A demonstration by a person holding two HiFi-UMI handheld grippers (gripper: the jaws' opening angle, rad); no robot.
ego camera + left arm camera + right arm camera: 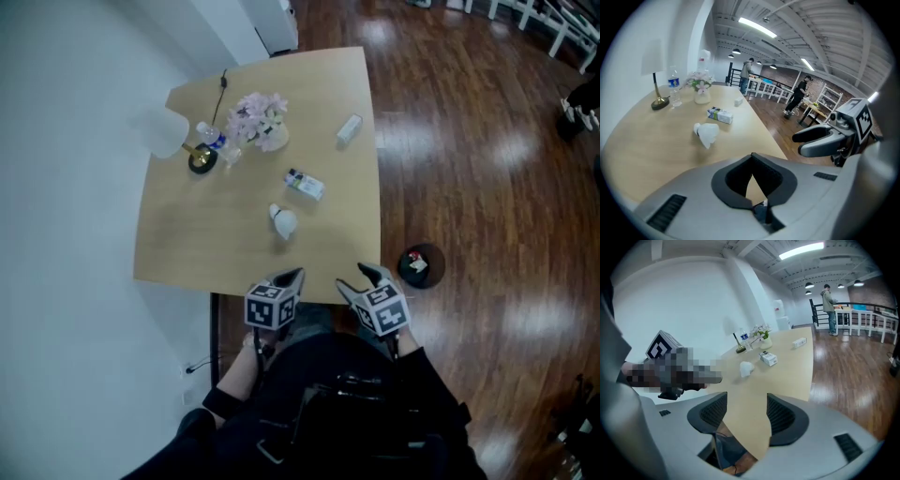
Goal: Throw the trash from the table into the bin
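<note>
Two empty tongs: left gripper (292, 275) with jaws together, right gripper (368, 272) with jaws apart. Crumpled wad (282, 221) lay on table (187, 234) straight ahead of left gripper, nearer it; bin (421, 266) stood on floor beside right gripper.

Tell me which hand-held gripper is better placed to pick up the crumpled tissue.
Probably left: the left hand-held gripper sits nearly straight before the crumpled tissue, closer than the right hand-held gripper. Its jaws are together, so they must open first.

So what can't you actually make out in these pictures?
Print on the small white-and-green carton: too small, every view.
Contents of the round black bin: too small, head view.
Edges of the table lamp's white shade: merge with the white wall, head view.
</note>
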